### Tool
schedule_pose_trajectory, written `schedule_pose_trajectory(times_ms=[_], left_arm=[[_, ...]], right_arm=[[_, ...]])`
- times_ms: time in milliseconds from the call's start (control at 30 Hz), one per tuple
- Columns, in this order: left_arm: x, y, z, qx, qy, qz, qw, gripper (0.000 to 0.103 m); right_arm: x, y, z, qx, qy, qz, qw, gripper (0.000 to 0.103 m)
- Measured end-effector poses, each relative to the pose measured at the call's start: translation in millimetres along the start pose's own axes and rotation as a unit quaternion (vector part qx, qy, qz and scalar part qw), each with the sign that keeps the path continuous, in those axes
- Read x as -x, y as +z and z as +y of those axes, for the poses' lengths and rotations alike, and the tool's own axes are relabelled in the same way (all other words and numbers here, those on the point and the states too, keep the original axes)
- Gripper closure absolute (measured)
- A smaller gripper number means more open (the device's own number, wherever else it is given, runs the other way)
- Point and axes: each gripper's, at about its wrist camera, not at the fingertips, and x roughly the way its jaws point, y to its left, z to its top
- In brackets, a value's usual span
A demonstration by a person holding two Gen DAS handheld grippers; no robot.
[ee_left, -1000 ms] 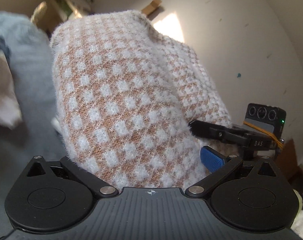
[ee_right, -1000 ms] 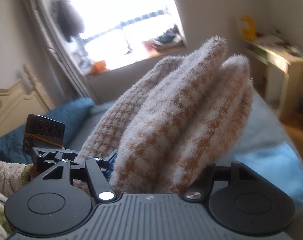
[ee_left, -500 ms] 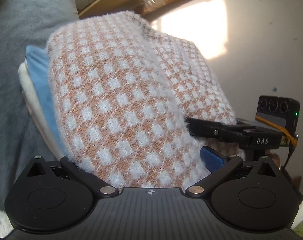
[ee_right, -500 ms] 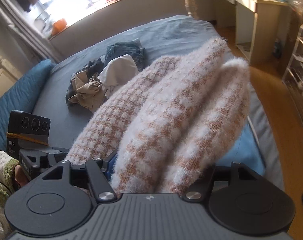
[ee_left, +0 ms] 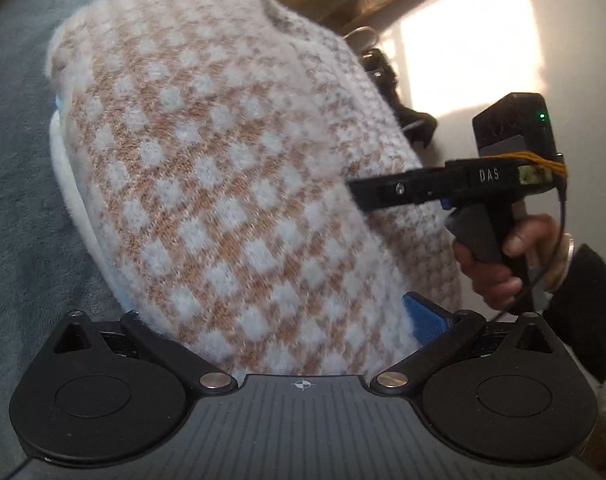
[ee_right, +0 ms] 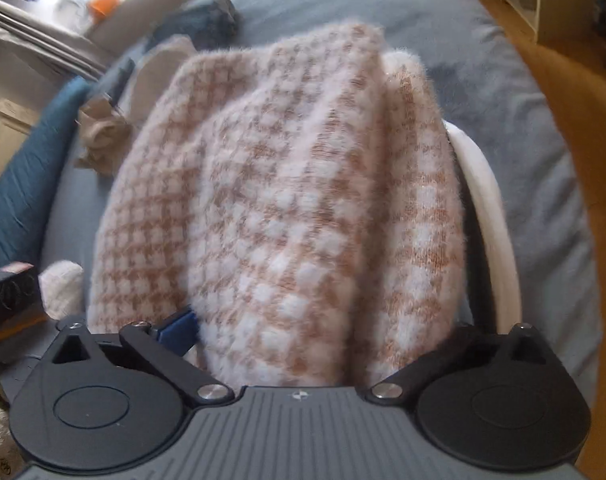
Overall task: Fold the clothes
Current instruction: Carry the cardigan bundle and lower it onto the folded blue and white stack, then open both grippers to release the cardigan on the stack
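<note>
Two grippers — left gripper (ee_left: 303, 312), right gripper (ee_right: 323, 332) — one checked sweater (ee_left: 231, 168)

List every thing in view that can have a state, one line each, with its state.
Checked sweater: folded into a thick bundle, gripped from both sides, over the stack.
Left gripper: shut on the sweater.
Right gripper: shut on the sweater.
Folded stack: white and blue layers lying flat on the bed under the sweater.
Loose clothes: crumpled, unfolded, further up the bed.
Bed: grey cover, a little wrinkled.
</note>
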Motion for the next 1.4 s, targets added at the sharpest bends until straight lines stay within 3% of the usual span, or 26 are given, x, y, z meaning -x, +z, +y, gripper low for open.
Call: schedule_pose_trajectory(times_ms=[33,167,267,333,400,500,567,633,700,767,1000,1067,1133,1200,1233,1400], left_arm=[[4.6,-3.9,2.3,-0.004,-0.005,-0.002,1.0,0.0],[10.7,1.1,18.4,0.006,-0.023,0.023,0.9995,0.0],[20.3,5.6,27.5,0.002,-0.034,0.041,0.9985,0.0],[36.6,-2.2,27.6,0.004,-0.043,0.048,0.9979,0.0],[42.2,-6.2,26.1,0.011,-0.052,0.059,0.9969,0.0],[45.4,10.4,20.3,0.028,-0.061,0.078,0.9947,0.0],[47.7,14.8,24.6,0.037,-0.064,0.089,0.9932,0.0],[51.0,17.3,27.7,0.044,-0.065,0.097,0.9922,0.0],[54.8,18.4,29.7,0.048,-0.064,0.102,0.9916,0.0],[55.5,19.9,29.0,0.042,-0.062,0.103,0.9918,0.0],[47.9,30.5,8.7,0.042,-0.061,0.103,0.9919,0.0],[46.6,30.3,9.0,0.037,-0.065,0.101,0.992,0.0],[52.9,28.9,14.1,0.03,-0.069,0.095,0.9927,0.0],[67.5,30.2,24.7,0.033,-0.071,0.08,0.9937,0.0],[77.5,32.0,31.9,0.037,-0.071,0.071,0.9943,0.0],[119.6,60.8,78.1,0.068,-0.036,0.01,0.997,0.0]], right_arm=[[-9.3,-4.2,-10.1,-0.015,-0.001,0.001,1.0,0.0],[35.9,-37.9,-3.1,-0.09,-0.045,-0.121,0.988,0.0],[69.8,-63.2,2.2,-0.145,-0.077,-0.211,0.964,0.0],[92.3,-81.8,6.1,-0.183,-0.097,-0.271,0.94,0.0],[109.4,-144.2,18.2,-0.279,-0.075,-0.364,0.885,0.0],[85.5,-245.8,55.7,-0.397,0.003,-0.442,0.804,0.0],[51.5,-295.6,83.6,-0.458,0.045,-0.458,0.761,0.0],[12.7,-336.8,101.3,-0.502,0.12,-0.471,0.715,0.0],[-32.8,-355.5,107.2,-0.537,0.175,-0.452,0.69,0.0],[-70.3,-354.6,108.5,-0.561,0.203,-0.436,0.674,0.0],[-90.6,-332.3,80.0,-0.577,0.24,-0.469,0.624,0.0],[-96.4,-325.9,71.9,-0.581,0.251,-0.478,0.609,0.004],[-102.2,-319.6,63.8,-0.584,0.261,-0.487,0.594,0.019],[-107.9,-313.5,55.8,-0.588,0.272,-0.495,0.579,0.022],[-108.4,-314.0,54.4,-0.589,0.276,-0.497,0.575,0.023],[-113.7,-309.4,51.7,-0.59,0.279,-0.494,0.575,0.024]])
